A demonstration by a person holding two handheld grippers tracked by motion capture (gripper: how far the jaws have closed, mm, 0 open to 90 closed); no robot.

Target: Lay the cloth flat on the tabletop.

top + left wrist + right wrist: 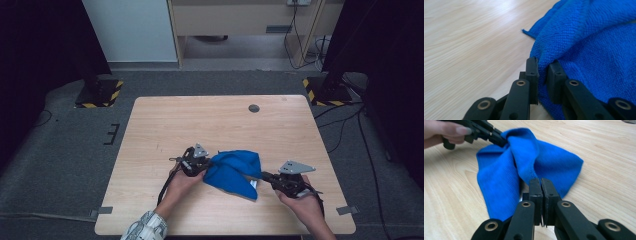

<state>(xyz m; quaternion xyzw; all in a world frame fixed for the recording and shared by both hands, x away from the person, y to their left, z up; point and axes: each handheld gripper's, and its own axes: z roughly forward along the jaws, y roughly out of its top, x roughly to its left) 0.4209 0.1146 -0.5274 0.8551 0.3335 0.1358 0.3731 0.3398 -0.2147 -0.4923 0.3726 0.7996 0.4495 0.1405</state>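
A blue cloth [234, 172] lies crumpled on the near middle part of the wooden table [160, 125], between the two tongs. The left gripper [202, 166] is at the cloth's left edge, and its jaws are clamped on a fold of the cloth. The right gripper [264, 175] is at the cloth's right near side, its jaws pressed together on the cloth's edge.

cloth [232, 172]: solid bright blue, fine ribbed weave | table [220, 125]: pale wood grain, dark round spot upper right | left hand-held gripper [192, 165]: black, grey plate | right hand-held gripper [287, 181]: black, grey plate | sleeve [144, 227]: pale patterned | floor [60, 155]: grey | stand bases [99, 93]: yellow-black stripes
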